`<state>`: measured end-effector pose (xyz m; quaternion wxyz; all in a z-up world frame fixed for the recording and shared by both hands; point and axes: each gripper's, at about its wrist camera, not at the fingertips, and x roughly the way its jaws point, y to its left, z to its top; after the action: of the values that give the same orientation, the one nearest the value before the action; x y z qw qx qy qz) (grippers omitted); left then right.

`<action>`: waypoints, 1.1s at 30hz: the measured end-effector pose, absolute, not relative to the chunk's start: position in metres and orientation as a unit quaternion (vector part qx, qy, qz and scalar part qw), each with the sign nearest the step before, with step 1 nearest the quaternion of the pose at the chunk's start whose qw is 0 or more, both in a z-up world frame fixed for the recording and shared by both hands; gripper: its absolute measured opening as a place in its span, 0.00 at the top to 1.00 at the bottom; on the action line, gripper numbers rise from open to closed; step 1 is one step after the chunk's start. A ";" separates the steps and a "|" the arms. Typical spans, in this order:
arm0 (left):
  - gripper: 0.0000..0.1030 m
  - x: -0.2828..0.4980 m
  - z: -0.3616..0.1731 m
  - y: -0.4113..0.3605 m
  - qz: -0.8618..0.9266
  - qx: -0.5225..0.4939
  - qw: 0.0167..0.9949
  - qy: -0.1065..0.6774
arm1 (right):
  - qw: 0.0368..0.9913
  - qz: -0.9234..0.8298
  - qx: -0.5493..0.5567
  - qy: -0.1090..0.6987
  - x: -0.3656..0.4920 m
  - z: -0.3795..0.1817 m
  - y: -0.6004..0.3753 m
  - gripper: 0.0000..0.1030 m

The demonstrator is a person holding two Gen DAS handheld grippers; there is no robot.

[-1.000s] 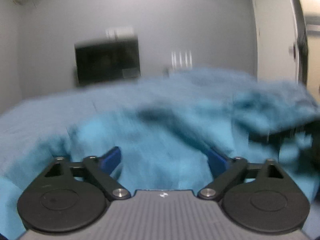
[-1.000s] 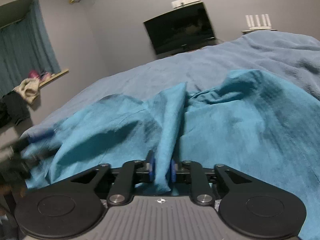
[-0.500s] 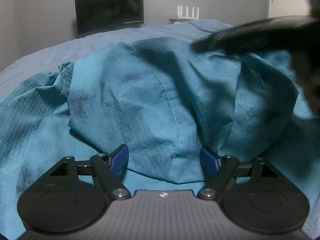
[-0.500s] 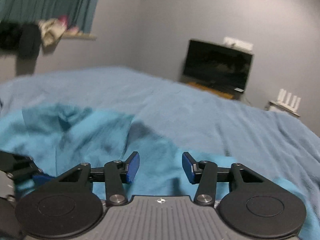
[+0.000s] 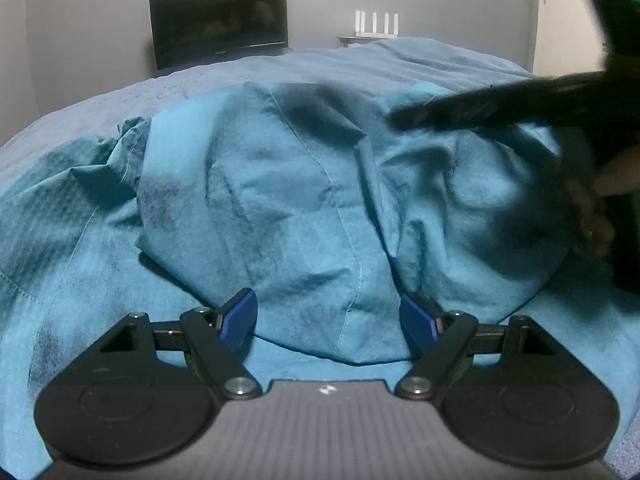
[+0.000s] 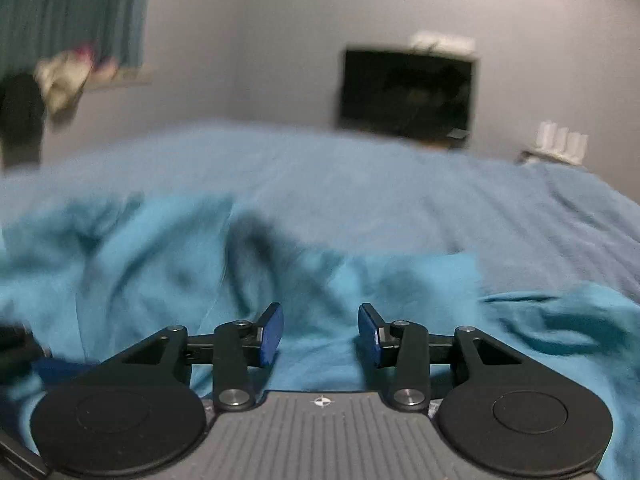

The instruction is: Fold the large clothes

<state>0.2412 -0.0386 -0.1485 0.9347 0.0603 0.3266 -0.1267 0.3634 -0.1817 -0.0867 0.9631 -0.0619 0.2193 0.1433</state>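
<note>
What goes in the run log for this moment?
left gripper: open over folded teal cotton garment | right gripper: open, jaws just closing slightly, nothing pinched | garment bunched on blue bedspread

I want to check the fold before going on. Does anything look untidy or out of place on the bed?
Yes. The teal garment on the bed cover is not flat: the folded-over part lies bunched, with deep creases on its right side. Nothing looks torn or spilled.

A teal garment (image 5: pixel 288 216) lies rumpled and loosely folded over itself on the blue bed (image 5: pixel 360 68).
</note>
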 end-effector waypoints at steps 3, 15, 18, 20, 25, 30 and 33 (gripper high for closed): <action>0.24 0.240 -0.148 -0.038 -0.127 0.062 0.935 0.325 | 0.963 0.080 -0.047 0.251 0.366 -0.092 -0.197 0.60; 0.23 0.229 -0.147 -0.034 -0.128 0.044 0.941 0.309 | 0.953 0.067 0.064 0.288 0.269 -0.046 -0.253 0.40; 0.23 0.220 -0.142 -0.034 -0.126 0.045 0.945 0.299 | 0.944 0.043 0.119 0.306 0.215 -0.038 -0.287 0.36; 0.23 0.209 -0.136 -0.039 -0.124 0.058 0.950 0.280 | 0.931 0.025 0.169 0.322 0.186 -0.040 -0.306 0.34; 0.23 0.167 -0.114 -0.067 -0.199 0.091 0.950 0.224 | 0.885 -0.005 0.284 0.368 0.134 -0.071 -0.329 0.34; 0.23 0.145 -0.139 -0.101 -0.220 0.170 0.928 0.247 | 0.881 0.001 0.288 0.376 0.135 -0.083 -0.325 0.34; 0.23 0.150 -0.155 -0.100 -0.214 0.155 0.923 0.279 | 0.886 -0.011 0.251 0.391 0.142 -0.091 -0.318 0.34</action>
<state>0.1504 -0.0999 -0.1550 0.9232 0.1545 0.2791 -0.2143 0.1425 -0.3178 -0.0911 0.8856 0.2509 0.3907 -0.0110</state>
